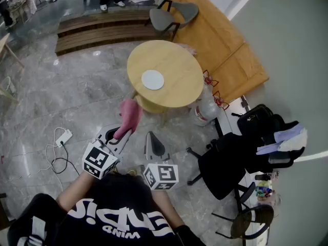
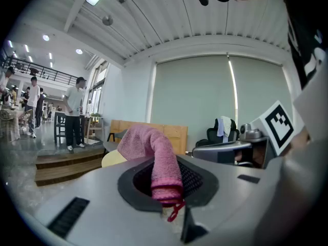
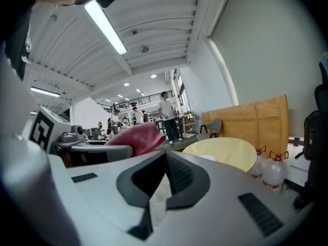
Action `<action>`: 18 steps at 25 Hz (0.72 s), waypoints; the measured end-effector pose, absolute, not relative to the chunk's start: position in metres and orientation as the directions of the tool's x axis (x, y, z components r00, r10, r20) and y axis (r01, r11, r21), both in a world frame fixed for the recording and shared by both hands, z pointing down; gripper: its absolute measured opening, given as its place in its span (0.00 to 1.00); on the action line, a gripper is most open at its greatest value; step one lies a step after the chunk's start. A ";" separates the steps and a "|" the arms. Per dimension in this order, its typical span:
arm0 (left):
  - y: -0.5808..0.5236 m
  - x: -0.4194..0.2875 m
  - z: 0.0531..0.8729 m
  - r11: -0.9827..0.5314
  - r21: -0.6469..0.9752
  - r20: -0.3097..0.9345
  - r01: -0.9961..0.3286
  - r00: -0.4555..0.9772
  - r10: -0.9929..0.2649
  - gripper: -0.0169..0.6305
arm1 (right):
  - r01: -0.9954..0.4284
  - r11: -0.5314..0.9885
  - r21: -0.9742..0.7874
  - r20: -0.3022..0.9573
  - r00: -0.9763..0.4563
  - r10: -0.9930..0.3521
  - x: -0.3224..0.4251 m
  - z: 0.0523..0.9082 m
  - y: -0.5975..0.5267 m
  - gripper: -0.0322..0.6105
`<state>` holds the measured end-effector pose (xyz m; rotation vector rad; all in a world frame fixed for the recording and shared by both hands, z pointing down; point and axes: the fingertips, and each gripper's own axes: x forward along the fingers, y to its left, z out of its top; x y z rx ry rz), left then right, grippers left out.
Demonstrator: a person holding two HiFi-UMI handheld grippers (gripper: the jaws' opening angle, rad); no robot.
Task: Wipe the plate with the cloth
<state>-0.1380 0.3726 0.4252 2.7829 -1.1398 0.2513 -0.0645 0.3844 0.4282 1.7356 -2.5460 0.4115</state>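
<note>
A small white plate [image 1: 152, 79] lies on a round yellow wooden table [image 1: 177, 65], well ahead of both grippers. My left gripper [image 1: 122, 134] is shut on a pink cloth [image 1: 129, 117], which sticks up out of the jaws and flops over. In the left gripper view the cloth [image 2: 154, 155] fills the space between the jaws of the left gripper [image 2: 166, 191]. My right gripper [image 1: 150, 137] is held beside it over the floor, shut and empty. In the right gripper view the right gripper [image 3: 165, 160] points toward the table [image 3: 225, 151]; the plate [image 3: 207, 158] just shows beyond the jaws.
Two water bottles [image 1: 206, 109] stand on the floor at the table's right. A black office chair [image 1: 223, 163] and a bag [image 1: 259, 122] are further right. A power strip with cable [image 1: 62, 138] lies on the floor left. Wooden steps [image 1: 102, 27] and a grey chair [image 1: 174, 13] lie beyond.
</note>
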 end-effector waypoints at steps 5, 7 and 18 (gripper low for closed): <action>0.370 -0.133 0.422 -0.707 0.066 0.203 -0.704 0.703 -0.681 0.10 | -0.917 0.348 -0.195 0.180 -0.383 -0.906 -0.063 0.430 0.382 0.08; 0.370 -0.131 0.420 -0.708 0.070 0.205 -0.703 0.704 -0.680 0.10 | -0.916 0.350 -0.193 0.183 -0.385 -0.905 -0.062 0.430 0.381 0.08; 0.365 -0.124 0.424 -0.700 0.043 0.205 -0.712 0.692 -0.692 0.10 | -0.902 0.388 -0.189 0.177 -0.420 -0.890 -0.046 0.428 0.375 0.09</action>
